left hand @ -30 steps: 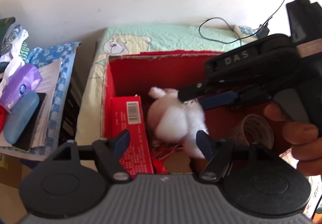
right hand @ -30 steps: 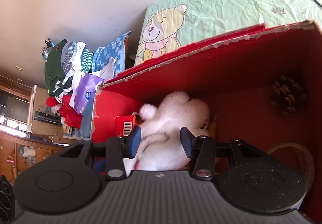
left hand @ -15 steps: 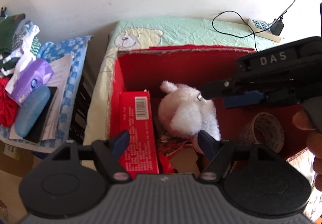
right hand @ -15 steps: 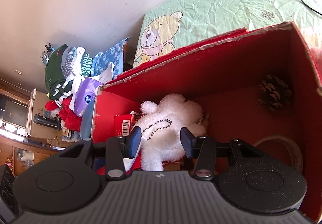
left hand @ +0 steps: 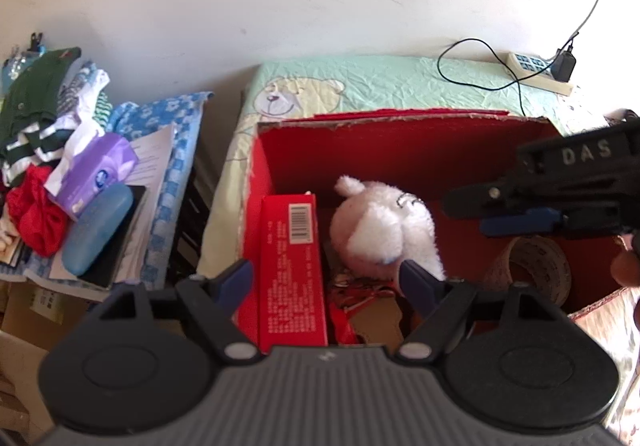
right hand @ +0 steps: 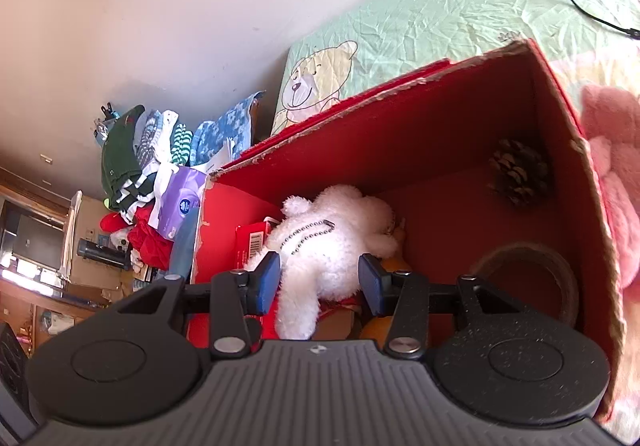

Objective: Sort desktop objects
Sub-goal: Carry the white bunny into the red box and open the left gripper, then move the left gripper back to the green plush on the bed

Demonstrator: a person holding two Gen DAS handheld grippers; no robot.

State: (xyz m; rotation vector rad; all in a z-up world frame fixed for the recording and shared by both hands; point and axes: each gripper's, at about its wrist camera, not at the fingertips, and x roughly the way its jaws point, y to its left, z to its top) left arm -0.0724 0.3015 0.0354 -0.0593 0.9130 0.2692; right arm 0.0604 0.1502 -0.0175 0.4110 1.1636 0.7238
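Moved: our right hand-held gripper (right hand: pixel 319 282) has backed off the white plush toy (right hand: pixel 332 242), jaws apart, empty.
Left hand-held gripper (left hand: pixel 326 278): we're opening it, nothing gripped.
Toy: inside red box (left hand: pixel 400 149).

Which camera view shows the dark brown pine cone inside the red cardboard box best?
The right wrist view: the dark brown pine cone sits unobstructed in the far corner of the red cardboard box. The left wrist view shows none of it; the right gripper crosses that side of the box.

One red cardboard box (left hand: pixel 262 165) holds one white plush toy (left hand: pixel 384 226), one flat red carton (left hand: pixel 290 270), one tape roll (left hand: pixel 532 270) and one pine cone (right hand: pixel 520 177). Outside it: one purple tissue pack (left hand: pixel 96 169), one blue glasses case (left hand: pixel 98 230), one power strip (left hand: pixel 536 71).
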